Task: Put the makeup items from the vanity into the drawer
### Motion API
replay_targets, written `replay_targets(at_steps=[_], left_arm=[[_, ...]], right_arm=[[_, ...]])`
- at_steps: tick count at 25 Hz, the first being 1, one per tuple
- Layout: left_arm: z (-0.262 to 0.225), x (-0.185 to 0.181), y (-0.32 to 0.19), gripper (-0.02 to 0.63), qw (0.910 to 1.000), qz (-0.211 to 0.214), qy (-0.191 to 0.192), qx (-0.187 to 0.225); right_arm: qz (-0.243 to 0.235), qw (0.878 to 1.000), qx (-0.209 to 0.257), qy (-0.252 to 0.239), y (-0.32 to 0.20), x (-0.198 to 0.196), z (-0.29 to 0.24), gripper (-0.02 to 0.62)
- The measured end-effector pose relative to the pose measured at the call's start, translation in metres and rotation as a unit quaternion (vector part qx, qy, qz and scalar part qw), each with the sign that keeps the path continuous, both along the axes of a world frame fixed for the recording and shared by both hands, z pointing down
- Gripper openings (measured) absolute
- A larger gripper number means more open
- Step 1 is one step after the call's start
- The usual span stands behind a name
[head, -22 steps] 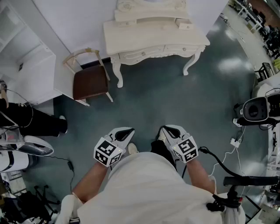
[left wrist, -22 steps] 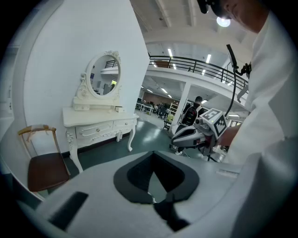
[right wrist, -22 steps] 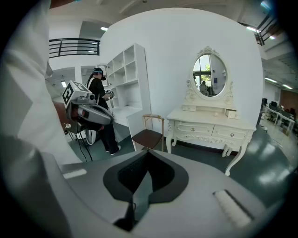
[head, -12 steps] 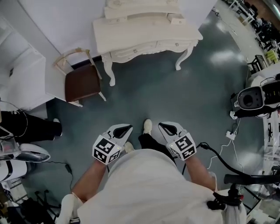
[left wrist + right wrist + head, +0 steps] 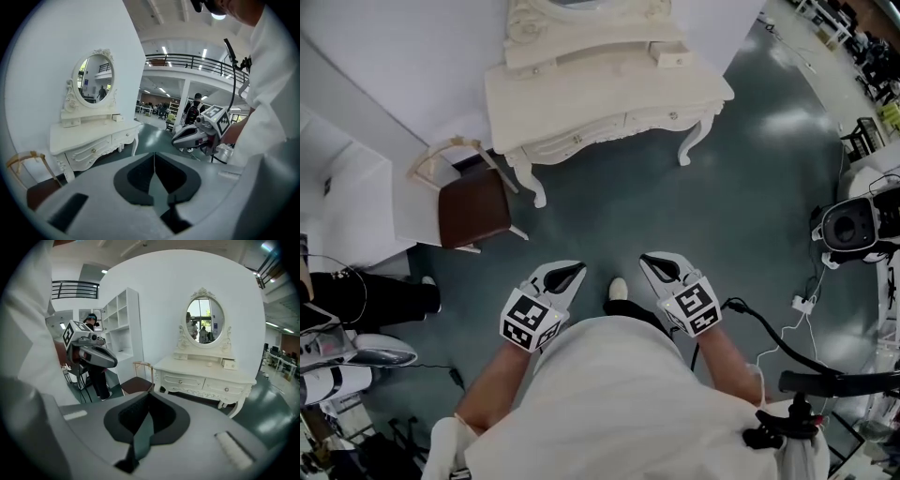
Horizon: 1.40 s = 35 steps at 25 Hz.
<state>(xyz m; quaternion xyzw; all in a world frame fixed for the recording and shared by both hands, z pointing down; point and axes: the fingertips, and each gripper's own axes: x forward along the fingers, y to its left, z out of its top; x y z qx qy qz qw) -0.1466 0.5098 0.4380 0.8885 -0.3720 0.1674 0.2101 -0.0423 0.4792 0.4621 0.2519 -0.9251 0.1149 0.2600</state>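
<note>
The white vanity (image 5: 581, 94) with an oval mirror (image 5: 205, 319) stands against the wall, some way ahead of me. Its two front drawers (image 5: 623, 122) are closed. A small drawer box (image 5: 673, 58) sits on the raised back shelf; from this distance I cannot make out any makeup items. My left gripper (image 5: 572, 272) and right gripper (image 5: 652, 262) are held close to the body over the floor. Both are shut with nothing in them. In the gripper views the left gripper (image 5: 154, 157) and right gripper (image 5: 149, 397) show their jaws closed together, aimed toward the vanity (image 5: 89, 136).
A chair (image 5: 473, 206) with a brown seat stands left of the vanity, beside a white shelf unit (image 5: 119, 329). A person in black trousers (image 5: 375, 295) stands at the left. Camera gear (image 5: 853, 225) and cables (image 5: 778, 337) lie on the floor at the right.
The vanity has shifted left and come a little closer in the head view. A white shoe has stepped forward between the grippers. Both grippers stay shut by the body.
</note>
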Motion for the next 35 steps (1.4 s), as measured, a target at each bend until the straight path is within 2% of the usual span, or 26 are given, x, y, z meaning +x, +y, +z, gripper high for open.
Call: replay_targets(at_steps=[1, 3, 10, 15, 21, 27, 31, 35], left_arm=[[-0.001, 0.007, -0.014, 0.016, 1.0000, 0.000, -0.002, 0.002], [0.002, 0.021, -0.044, 0.037, 1.0000, 0.001, -0.002, 0.005], [0.007, 0.051, -0.110, 0.061, 1.0000, 0.002, 0.001, -0.009], [0.024, 0.043, -0.171, 0.067, 0.9996, 0.016, -0.006, -0.021], [0.034, 0.028, -0.281, 0.067, 0.9993, 0.031, 0.012, -0.015], [0.028, 0.013, -0.387, 0.068, 0.9983, 0.057, 0.005, 0.000], [0.034, -0.007, -0.439, 0.080, 0.9973, 0.072, -0.009, 0.008], [0.048, -0.013, -0.480, 0.094, 0.9974, 0.069, -0.021, 0.005]], right_arm=[[0.001, 1.000, 0.002, -0.001, -0.014, 0.008, 0.000, 0.002], [0.004, 1.000, 0.006, 0.000, -0.042, 0.023, 0.005, 0.043], [0.031, 0.999, -0.014, -0.006, -0.097, 0.056, 0.027, 0.043], [0.056, 0.998, -0.023, -0.009, -0.151, 0.058, 0.037, 0.035], [0.100, 0.994, -0.034, 0.008, -0.236, 0.053, 0.040, 0.023], [0.133, 0.991, -0.024, 0.021, -0.327, 0.033, 0.024, 0.019], [0.149, 0.988, -0.011, 0.029, -0.367, 0.015, 0.014, 0.019], [0.164, 0.985, -0.013, 0.041, -0.389, 0.018, 0.012, 0.019]])
